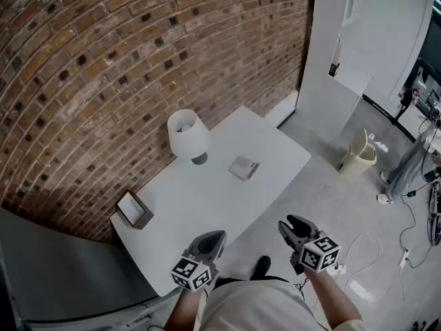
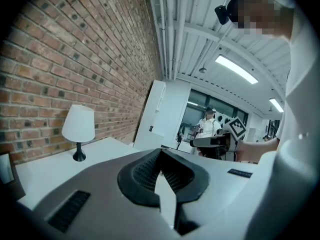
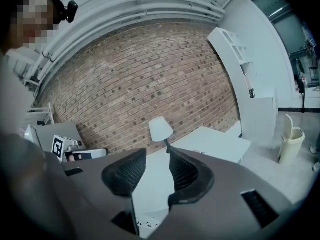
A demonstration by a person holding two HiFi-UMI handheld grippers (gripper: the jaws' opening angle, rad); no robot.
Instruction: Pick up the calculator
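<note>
Indoors, beside a brick wall, a person faces a white table with a handheld gripper in each hand. The calculator, a small grey slab, lies flat on the tabletop. It sits about halfway between the wall-side edge and the right edge, toward the far end, and is well apart from both grippers. A table lamp with a white shade stands to its left, near the wall-side edge. A small dark-sided picture frame sits at the tabletop's left corner, close to the bricks. In the head view the left gripper shows over the tabletop's near right edge, with its marker cube toward the person. In the left gripper view the tips of its ribbed pads meet and nothing is caught between them. The right gripper hangs over the grey floor just off that same edge. The right gripper view shows its jaws standing clearly apart and empty, with the white tabletop and the lamp in line beyond the gap. A cream waste bin stands on the floor past the table's right corner, at the foot of a white cabinet. Loose cables trail across the floor at the right of the head view. In the left gripper view a second person in a white top stands in the background beyond the right gripper.
</note>
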